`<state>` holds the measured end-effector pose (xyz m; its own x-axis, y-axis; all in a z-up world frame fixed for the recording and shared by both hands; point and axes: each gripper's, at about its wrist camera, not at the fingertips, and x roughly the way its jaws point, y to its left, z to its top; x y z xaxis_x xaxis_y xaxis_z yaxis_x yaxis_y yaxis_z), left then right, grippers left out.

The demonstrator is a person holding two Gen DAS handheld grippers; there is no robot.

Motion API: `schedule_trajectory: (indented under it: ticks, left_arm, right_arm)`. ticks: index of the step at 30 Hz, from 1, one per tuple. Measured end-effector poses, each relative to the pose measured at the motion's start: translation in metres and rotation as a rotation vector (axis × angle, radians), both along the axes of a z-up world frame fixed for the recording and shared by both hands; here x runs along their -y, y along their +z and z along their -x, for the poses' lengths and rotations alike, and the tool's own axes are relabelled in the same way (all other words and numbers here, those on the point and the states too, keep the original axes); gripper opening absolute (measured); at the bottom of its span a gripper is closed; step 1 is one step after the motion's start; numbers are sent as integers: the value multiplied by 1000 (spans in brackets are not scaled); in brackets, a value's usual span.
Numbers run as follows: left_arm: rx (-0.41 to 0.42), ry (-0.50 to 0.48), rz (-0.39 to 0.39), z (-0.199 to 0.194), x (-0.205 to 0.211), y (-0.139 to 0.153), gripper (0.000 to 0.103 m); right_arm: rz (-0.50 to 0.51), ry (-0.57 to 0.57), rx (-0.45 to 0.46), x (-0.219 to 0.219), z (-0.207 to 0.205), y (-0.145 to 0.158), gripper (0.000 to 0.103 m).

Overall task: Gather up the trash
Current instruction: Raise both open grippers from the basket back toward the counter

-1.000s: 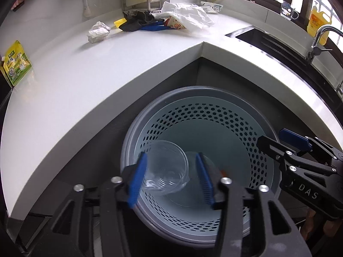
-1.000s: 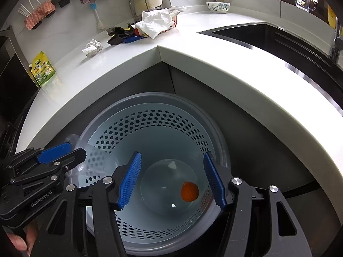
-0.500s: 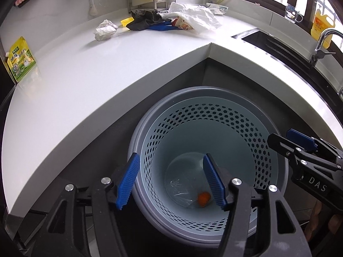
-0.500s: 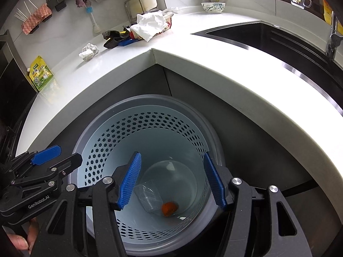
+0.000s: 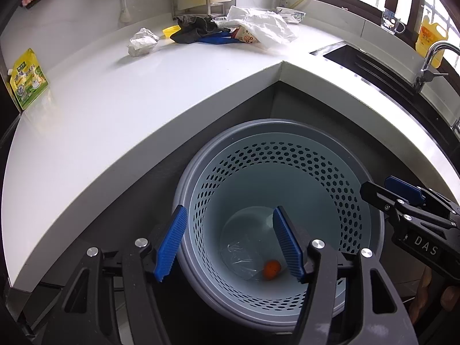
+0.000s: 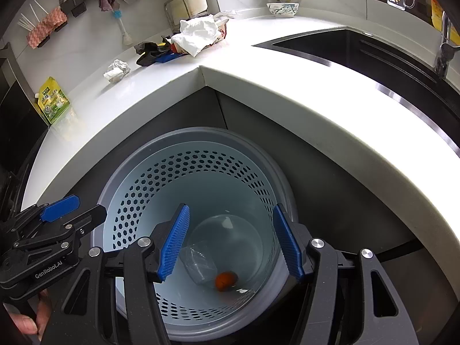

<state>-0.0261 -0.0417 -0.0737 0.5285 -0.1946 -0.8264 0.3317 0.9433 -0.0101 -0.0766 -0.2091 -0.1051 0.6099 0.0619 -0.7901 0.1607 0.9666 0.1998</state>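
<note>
- your left gripper (image 5: 230,241) hangs over the near left rim of the bin (image 5: 371,201), jaws parted about halfway and just now easing wider, with nothing between the blue pads (image 5: 172,241).
- your right gripper (image 6: 230,241) points down into the same bin, jaws set about as wide and empty; the pads touch nothing.
- in the left wrist view the right gripper shows at the right edge beside the bin; in the right wrist view the left gripper sits at the bin's left rim.
- the bin is a pale blue perforated basket inside a grey outer shell, standing on the floor in the inner corner of the white worktop (image 5: 86,109).
- the clear plastic cup (image 6: 199,267) lies on its side at the bottom of the bin, with a small orange piece (image 6: 224,280) just beside it.
- on the worktop, well apart from both grippers: a crumpled paper ball (image 5: 142,42), a dark cloth (image 5: 195,30), and a white plastic bag (image 5: 261,26) heaped near the back wall.
- a green and yellow pouch (image 5: 27,82) stands at the worktop's far left end.
- the sink (image 6: 359,49) is set in the right run of the worktop.
</note>
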Motion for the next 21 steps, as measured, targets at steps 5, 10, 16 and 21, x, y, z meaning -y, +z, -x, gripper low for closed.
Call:
schedule_trajectory:
  ticks: [5,10,16,21]
  left_arm:
    - [4,-4,0,-2,-3,1,64]
    - [-2,0,6,-3,-3,1,64]
    - [8,-1,-2,-3,-3,2,64]
    - [19,-3,-3,-2,-3,4,64]
  right_arm:
    - [-7,-12,-2,1,1,-1,58]
    - [-1,-13,-5,2,1,-1,58]
    - [-7,-17,-3,4,0,-1,58]
    - [-6,-23,4,5,2,0,58]
